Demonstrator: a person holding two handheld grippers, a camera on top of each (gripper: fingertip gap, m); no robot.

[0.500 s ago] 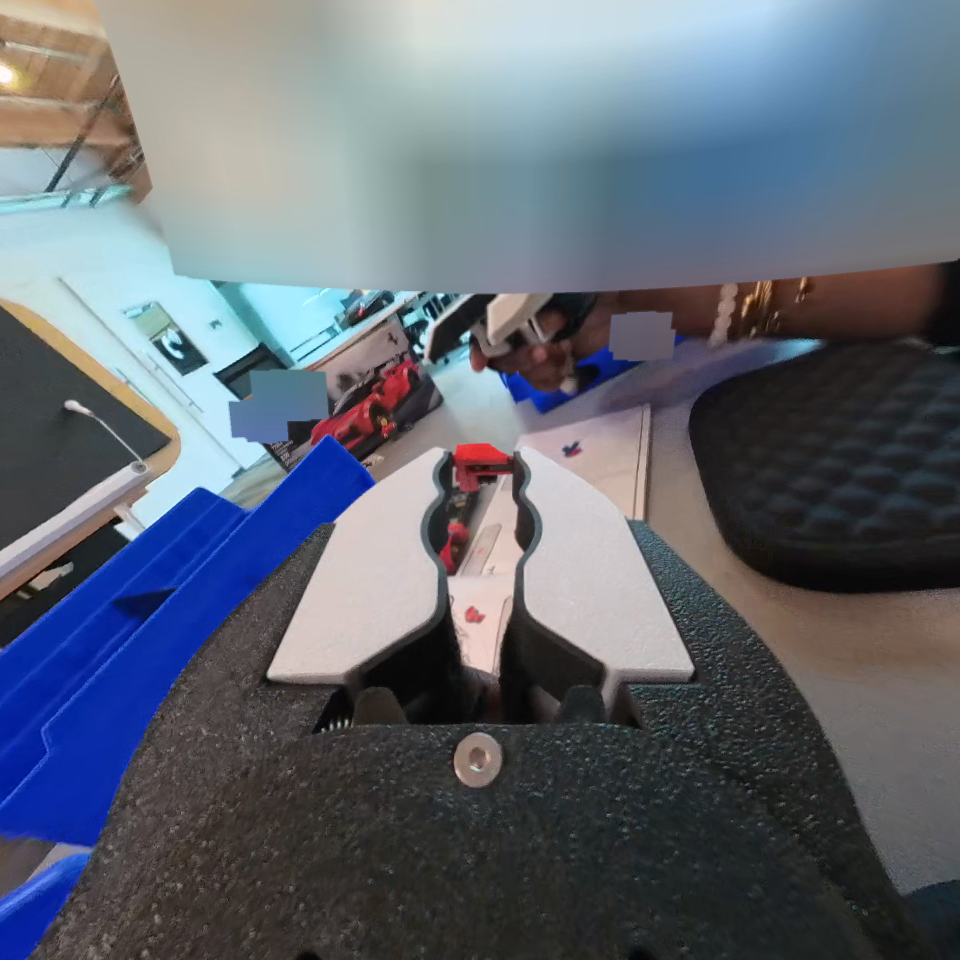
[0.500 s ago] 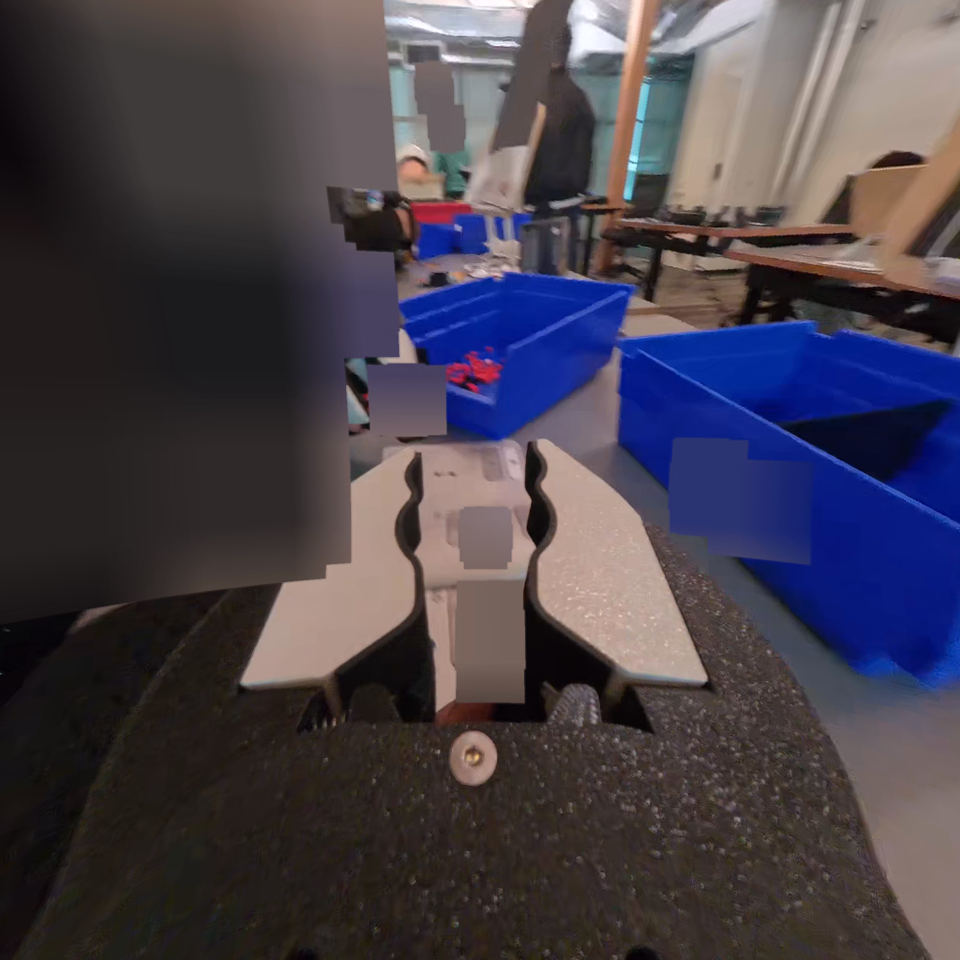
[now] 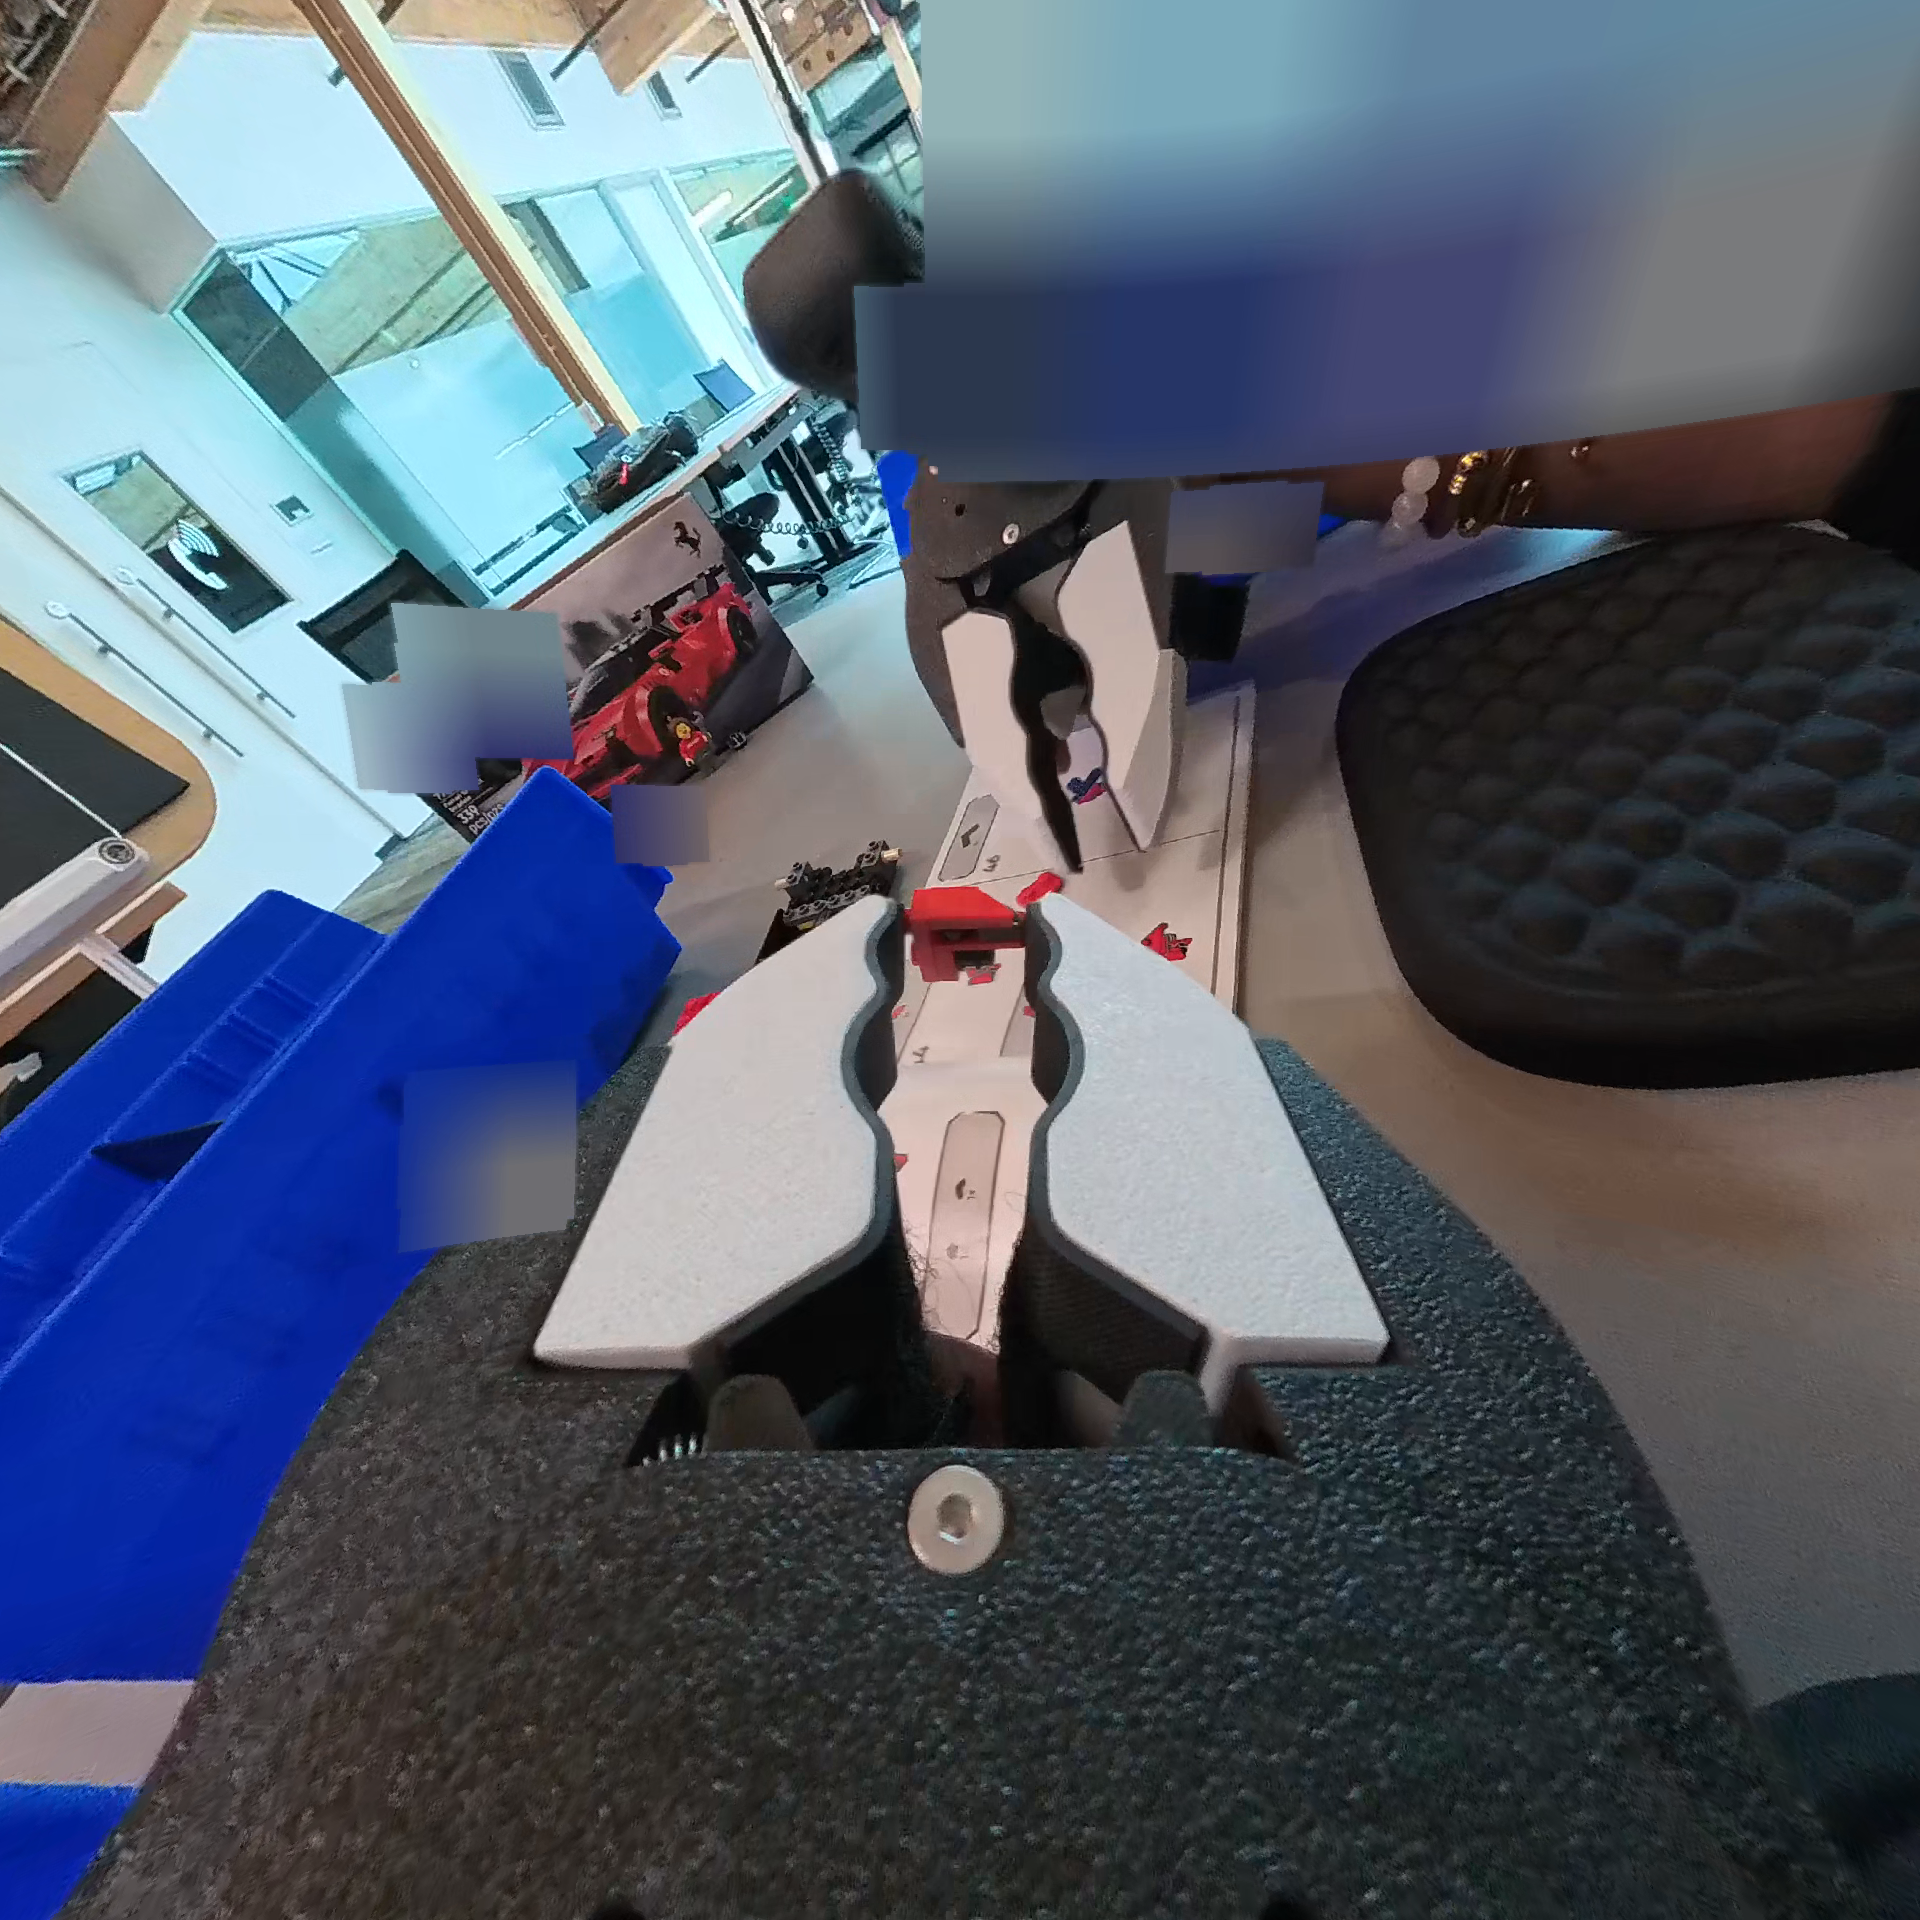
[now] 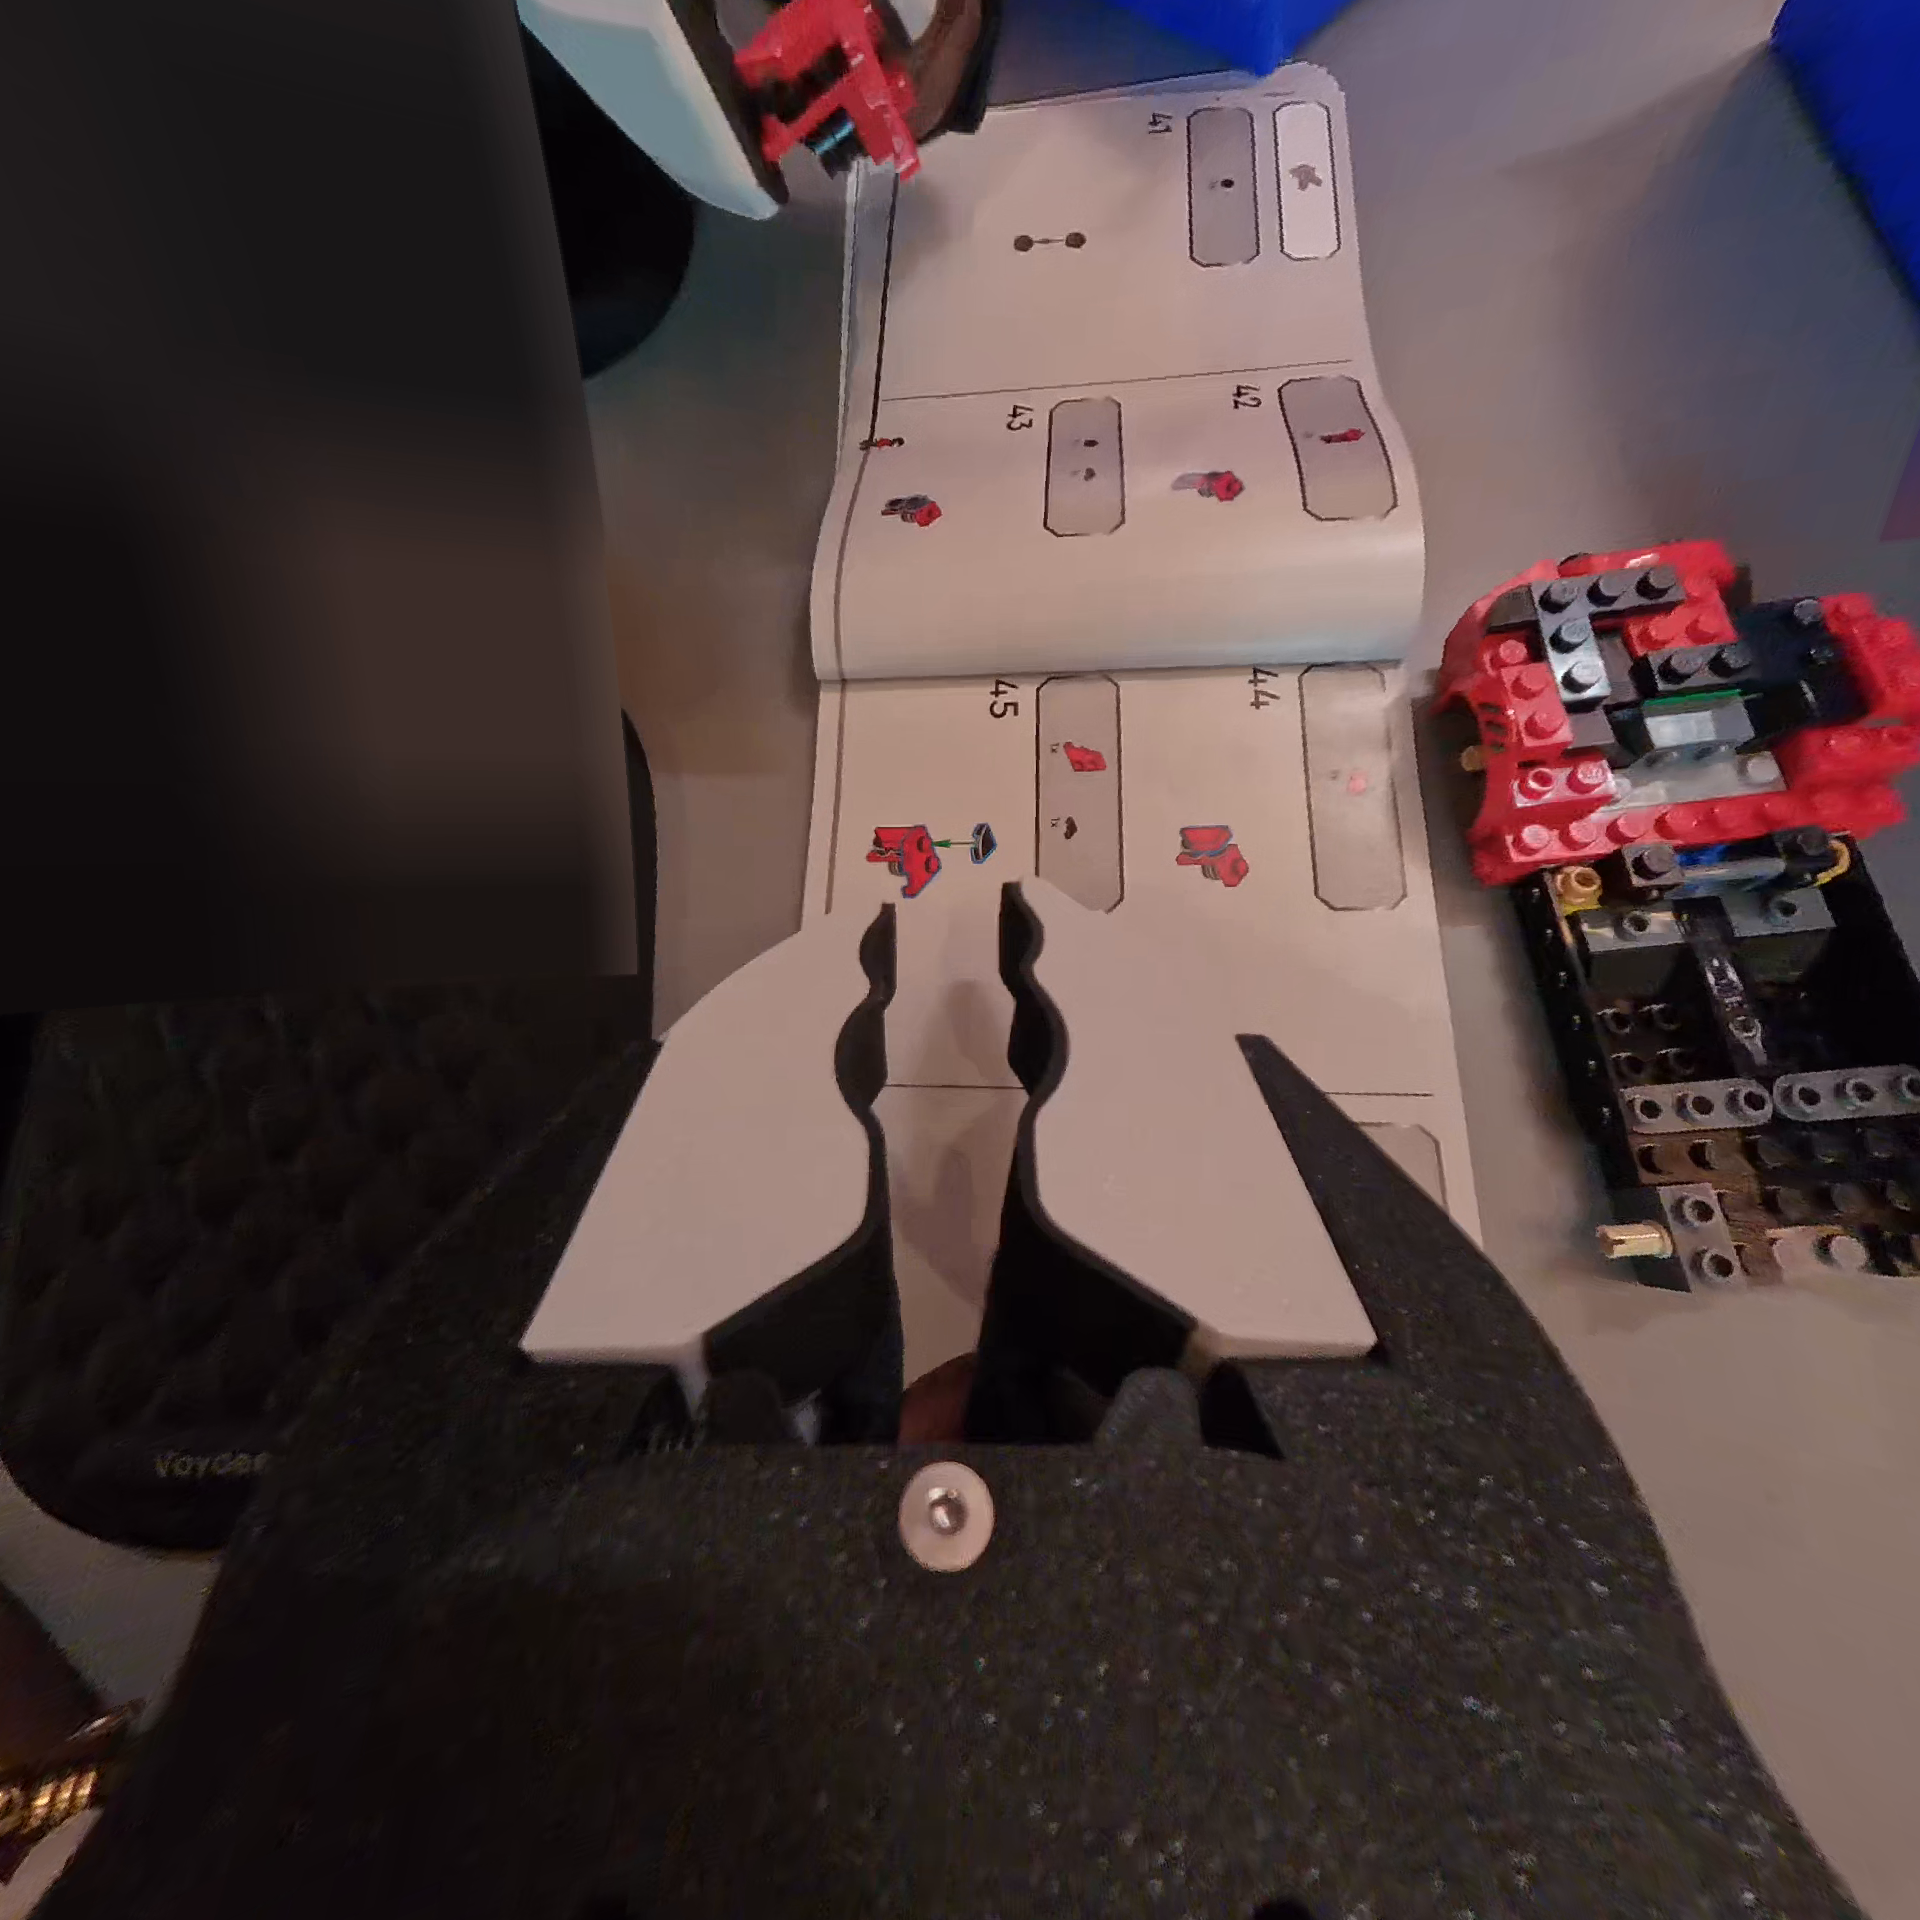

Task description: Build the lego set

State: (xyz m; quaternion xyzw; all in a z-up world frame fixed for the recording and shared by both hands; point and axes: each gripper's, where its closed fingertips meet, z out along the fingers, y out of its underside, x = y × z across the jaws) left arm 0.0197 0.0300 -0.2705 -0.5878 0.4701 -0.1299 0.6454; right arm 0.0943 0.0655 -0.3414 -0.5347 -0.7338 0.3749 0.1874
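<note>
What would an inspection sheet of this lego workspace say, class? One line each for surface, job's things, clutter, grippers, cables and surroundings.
Surface: grey table, bare patches showing.
Job's things: open instruction booklet lying flat; partly built red and black car on the table beside the booklet; small red assembly.
Clutter: black padded cushion; set box with a red car picture standing behind.
Grippers: left gripper shut on the small red assembly; right gripper open, holding nothing, over the booklet.
Cables: nothing seen.
Surroundings: blue bins at the table's side; office desks and glass walls beyond.
</note>
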